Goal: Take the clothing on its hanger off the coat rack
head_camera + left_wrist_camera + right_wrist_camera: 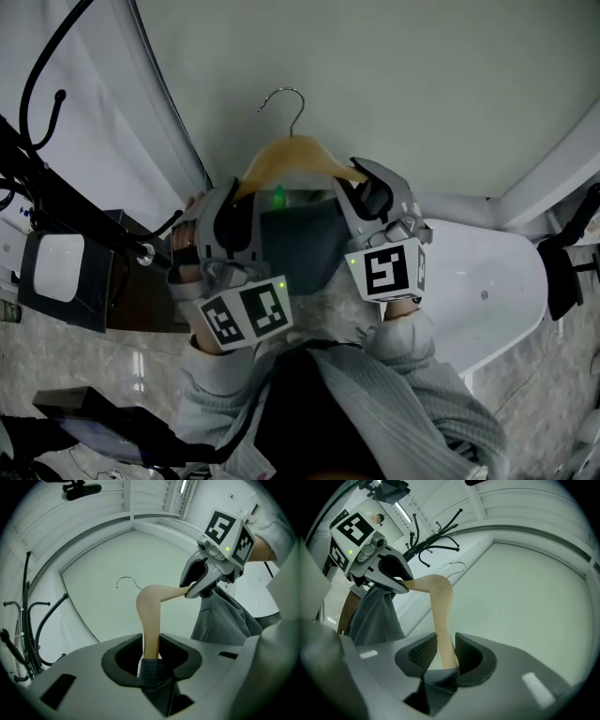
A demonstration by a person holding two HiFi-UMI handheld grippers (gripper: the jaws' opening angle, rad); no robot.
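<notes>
Since both grippers bear on it, hanger point(291, 155): wooden, held in the air before the pale wall, its wire hook point(300, 111) catching nothing.
Clothing point(295, 230): grey cloth draped over the hanger arms, hanging slack between my grippers.
Left gripper point(150, 660): clamped on one hanger arm, cloth pinched in with the wood.
Right gripper point(445, 660): clamped on the other arm likewise.
Coat rack point(426, 540): black hooks off to my left, well apart from the hanger.
Handling: I judge the wood stiff and light, the cloth soft and liable to slide. The arm ends, cloth over wood, are the hold I trust.
</notes>
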